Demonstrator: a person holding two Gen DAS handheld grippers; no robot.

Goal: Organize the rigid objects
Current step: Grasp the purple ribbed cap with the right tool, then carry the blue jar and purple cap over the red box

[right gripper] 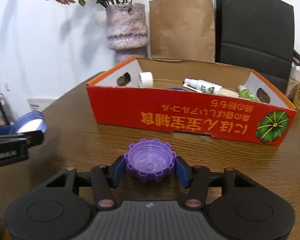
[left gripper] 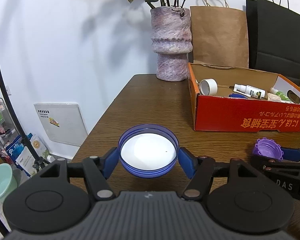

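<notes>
A round blue lid (left gripper: 149, 153) with a white inside sits between the blue pads of my left gripper (left gripper: 149, 161), which is shut on its sides just above the wooden table (left gripper: 150, 104). My right gripper (right gripper: 151, 170) is shut on a purple toothed cap (right gripper: 151, 163), open side up, low over the table. In the left wrist view the purple cap (left gripper: 268, 150) shows at the right edge. Behind both stands an open red cardboard box (right gripper: 190, 118) holding a white tape roll (right gripper: 146, 79), spray bottles (right gripper: 203, 85) and other small items.
A mottled purple vase (left gripper: 171, 44) with dried roses stands at the table's back, left of the box. A brown paper bag (right gripper: 182, 30) and a black bag (right gripper: 254, 30) lean behind the box. The table's left edge drops to a floor with a stand pole (left gripper: 2, 84) and a green bucket (left gripper: 1, 182).
</notes>
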